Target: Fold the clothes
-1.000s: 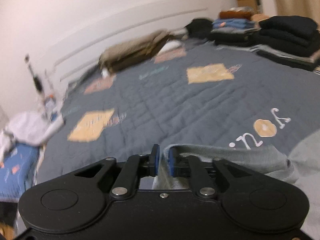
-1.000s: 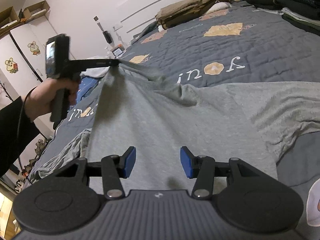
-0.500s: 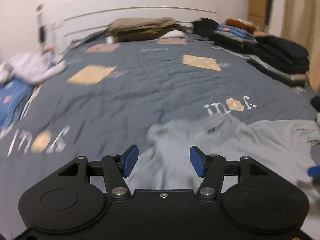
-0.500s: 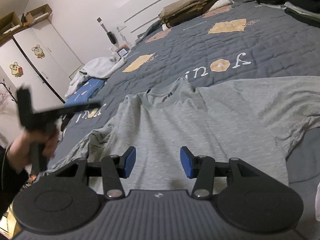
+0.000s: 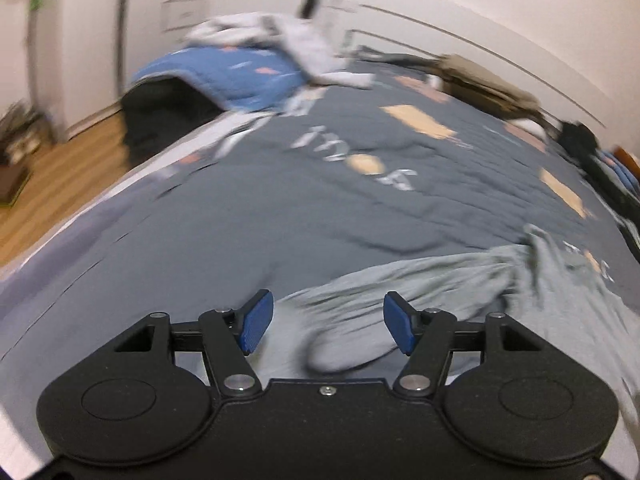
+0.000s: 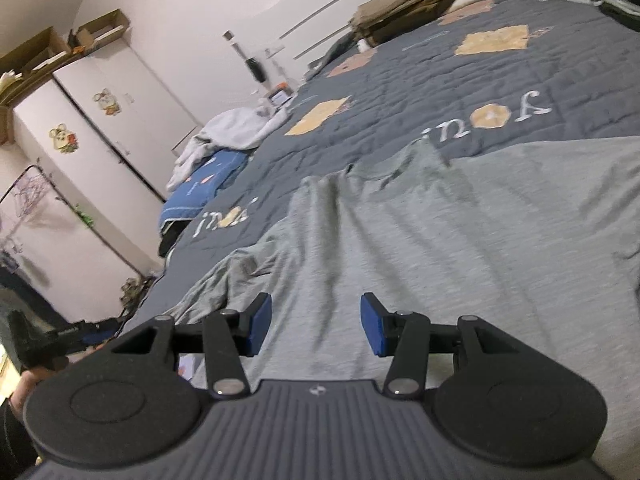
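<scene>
A grey T-shirt lies spread on the dark grey quilt, collar toward the headboard. My right gripper hovers open over the shirt's body with nothing between its pads. In the left wrist view, my left gripper hangs over the shirt's rumpled left sleeve near the bed's side edge. Its jaws are opening, and the cloth lies below them, not pinched. The right wrist view shows the left gripper low at the left edge, held by a hand.
A blue blanket and white clothes are heaped at the bed's far left corner. Folded tan clothes lie by the headboard, with dark stacks at the right. A wooden floor and a white wardrobe lie left of the bed.
My left gripper let go of the shirt's collar, opened and swung left to the sleeve by the bed's edge. The shirt dropped flat. My right gripper shifted slightly and stayed open.
</scene>
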